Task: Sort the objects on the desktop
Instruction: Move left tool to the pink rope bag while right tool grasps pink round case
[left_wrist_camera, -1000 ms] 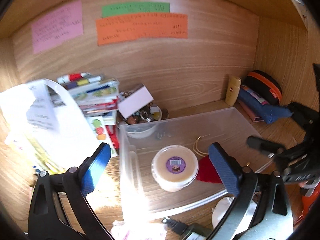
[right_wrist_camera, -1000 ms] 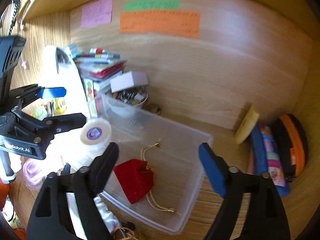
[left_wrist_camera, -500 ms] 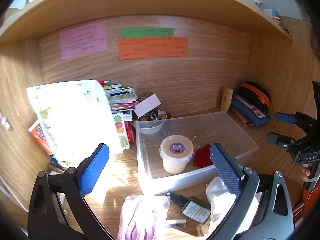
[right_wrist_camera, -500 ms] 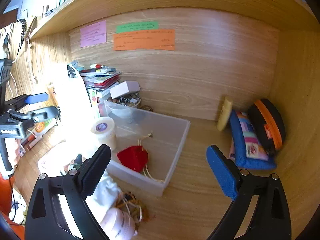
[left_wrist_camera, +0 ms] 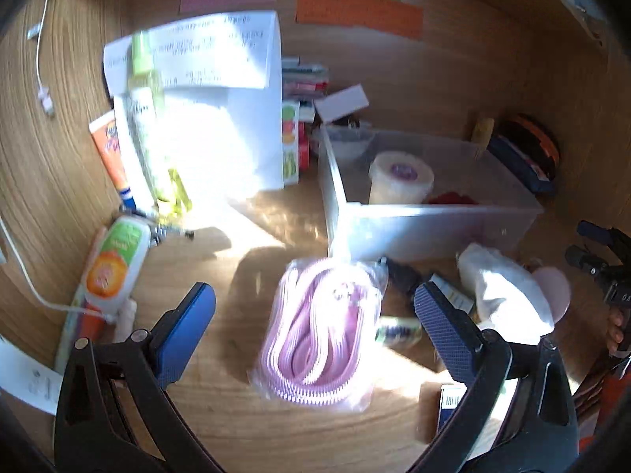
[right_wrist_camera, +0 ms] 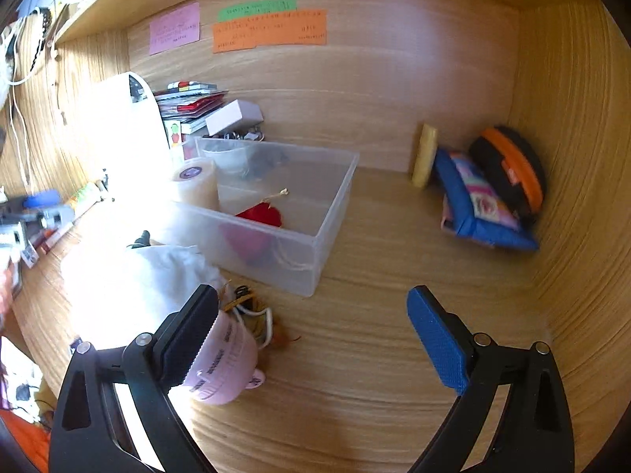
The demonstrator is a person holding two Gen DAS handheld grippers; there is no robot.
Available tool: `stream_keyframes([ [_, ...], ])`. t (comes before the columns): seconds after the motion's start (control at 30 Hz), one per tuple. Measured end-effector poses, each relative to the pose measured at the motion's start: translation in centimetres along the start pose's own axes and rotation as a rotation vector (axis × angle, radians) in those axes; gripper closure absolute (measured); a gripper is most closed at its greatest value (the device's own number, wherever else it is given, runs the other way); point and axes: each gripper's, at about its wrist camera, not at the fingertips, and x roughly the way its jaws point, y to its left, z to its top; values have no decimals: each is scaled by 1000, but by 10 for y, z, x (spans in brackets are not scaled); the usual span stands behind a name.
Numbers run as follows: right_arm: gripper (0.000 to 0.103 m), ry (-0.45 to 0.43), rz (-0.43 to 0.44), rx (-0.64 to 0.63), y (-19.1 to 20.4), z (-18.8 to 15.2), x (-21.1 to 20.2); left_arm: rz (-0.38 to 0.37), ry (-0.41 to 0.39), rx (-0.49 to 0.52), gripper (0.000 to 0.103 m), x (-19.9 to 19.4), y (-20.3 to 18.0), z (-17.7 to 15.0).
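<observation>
Sorting bin (left_wrist_camera: 434, 228), clear plastic, sits on the desk (right_wrist_camera: 374, 315) ahead of both grippers, up and to the right of the left gripper (left_wrist_camera: 313, 323) and up and to the left of the right gripper (right_wrist_camera: 311, 327). Inside it stand a cream tub (left_wrist_camera: 400, 177) with a purple label and, beside that, a red pouch (right_wrist_camera: 262, 213) with a gold cord.

Straight ahead of the left gripper, between its two blue pads, lies a bag of pink cord (left_wrist_camera: 319, 335) flat on the desk; the pads stand wide and touch nothing. Just right of that bag are a small dark bottle (left_wrist_camera: 398, 276) and a white cloth bundle (left_wrist_camera: 501, 295), both in front of the bin's near wall. To the left of this gripper lies a tube (left_wrist_camera: 114, 264) with an orange picture, and further off white papers (left_wrist_camera: 205, 110) lean against the side wall, very bright in the sun.

The right gripper is spread wide as well, with bare desk between its fingers. Its left finger (right_wrist_camera: 189, 335) overlaps a pink cup (right_wrist_camera: 224, 362) in the view; whether they touch I cannot tell. A tangle of yellow cord (right_wrist_camera: 248, 307) lies just beyond the cup. Far off to the upper right, a blue pouch (right_wrist_camera: 473, 201) and a black and orange case (right_wrist_camera: 512, 165) rest in the corner.
</observation>
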Motion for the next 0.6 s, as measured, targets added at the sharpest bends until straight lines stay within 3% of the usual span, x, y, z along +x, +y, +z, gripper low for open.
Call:
stream_keyframes([
  [0.4,7,60,62,46,16,-18,13,26,173,77,1,40,-7,-37],
  [0.6,8,93,68,46,20,-26,18,15,217,69,1,56,-11,-31],
])
